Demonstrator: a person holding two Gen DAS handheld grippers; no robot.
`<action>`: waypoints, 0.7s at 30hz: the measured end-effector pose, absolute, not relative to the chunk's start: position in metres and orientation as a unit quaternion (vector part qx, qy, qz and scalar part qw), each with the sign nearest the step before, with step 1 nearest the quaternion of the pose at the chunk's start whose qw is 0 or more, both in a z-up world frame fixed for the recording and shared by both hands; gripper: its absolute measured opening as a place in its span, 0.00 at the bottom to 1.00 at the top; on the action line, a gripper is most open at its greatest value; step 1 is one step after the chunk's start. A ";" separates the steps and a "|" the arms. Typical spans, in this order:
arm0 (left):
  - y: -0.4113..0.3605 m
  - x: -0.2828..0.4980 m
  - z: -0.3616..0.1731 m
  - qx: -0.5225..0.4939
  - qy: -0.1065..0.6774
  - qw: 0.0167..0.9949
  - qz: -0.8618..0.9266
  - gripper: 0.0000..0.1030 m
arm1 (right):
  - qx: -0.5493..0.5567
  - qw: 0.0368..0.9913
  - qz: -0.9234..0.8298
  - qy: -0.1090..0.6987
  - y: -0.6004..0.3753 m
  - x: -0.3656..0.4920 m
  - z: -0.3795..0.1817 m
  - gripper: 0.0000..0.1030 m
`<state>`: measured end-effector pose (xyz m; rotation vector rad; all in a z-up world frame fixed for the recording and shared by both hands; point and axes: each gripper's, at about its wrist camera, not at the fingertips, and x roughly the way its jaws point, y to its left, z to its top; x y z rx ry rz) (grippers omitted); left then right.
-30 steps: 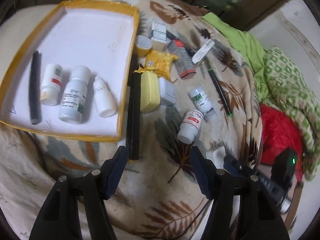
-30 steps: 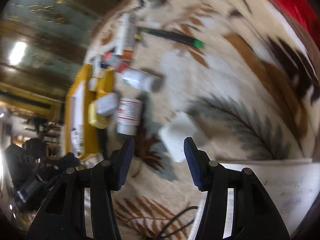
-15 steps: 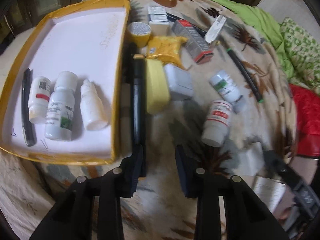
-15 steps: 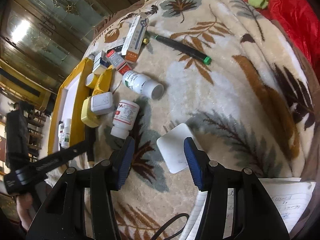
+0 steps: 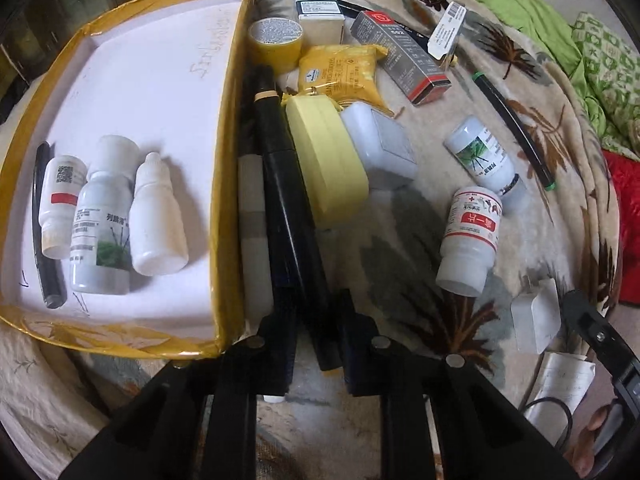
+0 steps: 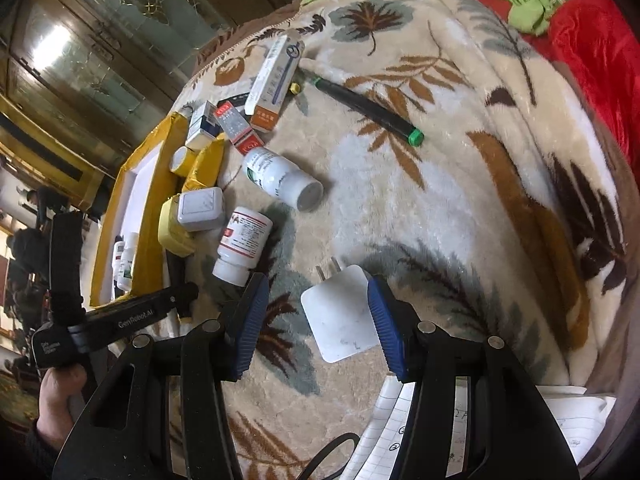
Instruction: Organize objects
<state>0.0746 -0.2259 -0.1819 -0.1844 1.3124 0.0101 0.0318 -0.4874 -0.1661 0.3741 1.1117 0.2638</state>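
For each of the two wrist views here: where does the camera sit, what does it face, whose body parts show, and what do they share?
Left wrist: behind the left gripper, facing the yellow-rimmed tray; fingers close around a black tube.
Right wrist: behind the open right gripper, facing a white charger on the leaf blanket; the person's left hand shows.
Shared: red-label bottle, tray, charger.

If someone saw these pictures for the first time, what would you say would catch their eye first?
Probably the yellow-edged tray on the left, holding three white bottles and a black pen side by side. Next, the left gripper, its fingers closed around a long black marker lying just outside the tray's rim. In the right wrist view, the right gripper stands open around a white plug adapter on the leaf-patterned blanket.
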 end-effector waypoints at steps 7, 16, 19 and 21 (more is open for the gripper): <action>-0.199 0.048 -0.175 -0.163 0.609 0.775 -0.042 0.13 | 0.166 0.838 0.141 0.500 -0.494 0.030 -0.161 0.50; -0.204 0.053 -0.187 -0.152 0.631 0.760 -0.030 0.13 | 0.023 0.832 0.170 0.527 -0.451 0.028 -0.171 0.56; -0.204 0.052 -0.187 -0.152 0.629 0.762 -0.031 0.13 | -0.002 0.840 0.138 0.526 -0.445 0.025 -0.170 0.56; -0.208 0.054 -0.187 -0.150 0.629 0.762 -0.031 0.13 | 0.000 0.837 0.146 0.528 -0.445 0.024 -0.171 0.56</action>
